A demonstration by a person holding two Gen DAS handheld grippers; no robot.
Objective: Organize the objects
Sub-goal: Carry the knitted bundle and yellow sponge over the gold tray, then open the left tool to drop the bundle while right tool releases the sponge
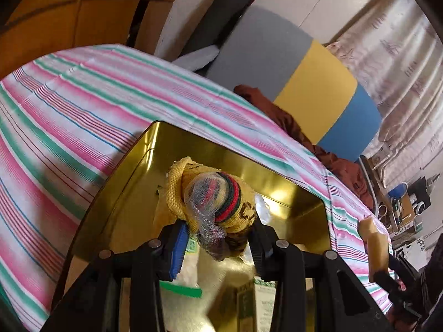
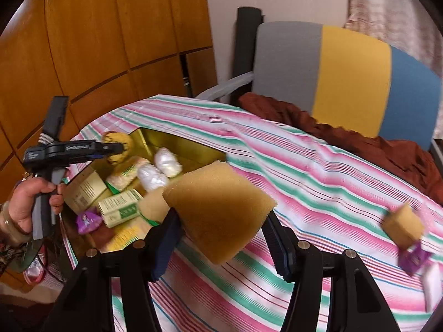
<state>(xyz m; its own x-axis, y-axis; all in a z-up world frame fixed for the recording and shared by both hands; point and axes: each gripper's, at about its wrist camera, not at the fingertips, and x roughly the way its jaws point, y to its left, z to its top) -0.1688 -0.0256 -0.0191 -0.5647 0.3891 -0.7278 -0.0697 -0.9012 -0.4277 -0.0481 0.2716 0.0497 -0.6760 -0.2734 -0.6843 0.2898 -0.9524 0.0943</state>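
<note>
The left gripper (image 1: 216, 238) has its jaws closed narrowly on a rolled yellow knit bundle (image 1: 221, 202) with red, green and black stripes and a wrap of clear netting. The bundle sits squarely between the two pads and juts out past their tips, hanging above the open gold tin (image 1: 133, 171). Below the jaws, inside the tin, lie white and green-labelled packets, blurred. In the right wrist view the same gripper (image 2: 116, 149) shows from the side, gripped by a hand (image 2: 30, 202), with the knit bundle (image 2: 116, 138) at its tip over the tin's far corner.

The right gripper (image 2: 221, 221) holds a tan sponge block (image 2: 218, 202) at a middling width; the block fills the gap between the jaws, tilted, with its upper end reaching well beyond the tips. It hangs over the striped cloth on the tabletop (image 2: 318, 171), just right of the gold tin (image 2: 177, 144). The tin holds two white wrapped lumps (image 2: 160, 170), pale green boxes (image 2: 119, 207) and a purple packet (image 2: 87, 221). Well off to the right of the jaws, on the cloth, lie a second small sponge piece (image 2: 402, 225) and another purple packet (image 2: 414, 257), both blurred.
</note>
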